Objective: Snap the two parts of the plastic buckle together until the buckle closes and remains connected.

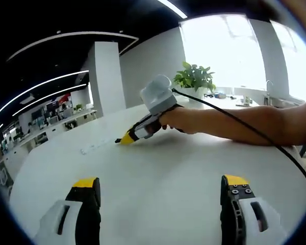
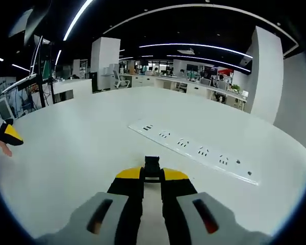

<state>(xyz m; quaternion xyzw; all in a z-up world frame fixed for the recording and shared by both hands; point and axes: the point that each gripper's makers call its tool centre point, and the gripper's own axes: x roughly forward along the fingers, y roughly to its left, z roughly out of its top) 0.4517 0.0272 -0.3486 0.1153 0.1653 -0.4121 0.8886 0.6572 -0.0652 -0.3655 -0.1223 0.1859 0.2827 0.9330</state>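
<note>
A small black buckle part (image 2: 152, 164) sticks out between the yellow-tipped jaws of my right gripper (image 2: 152, 176), which is shut on it just above the white table (image 2: 81, 153). In the left gripper view a hand holds that right gripper (image 1: 123, 139) low over the table, its tip pointing left with a dark bit at its end. My left gripper (image 1: 159, 185) stands wide open near the table's front with nothing between its fingers. One of its yellow fingertips (image 2: 11, 133) shows at the left edge of the right gripper view.
A long white power strip (image 2: 194, 148) lies on the table just beyond the right gripper, also seen as the power strip (image 1: 94, 147). A potted plant (image 1: 194, 79) stands at the far edge. A black cable (image 1: 245, 125) trails from the right gripper over the person's forearm (image 1: 255, 125).
</note>
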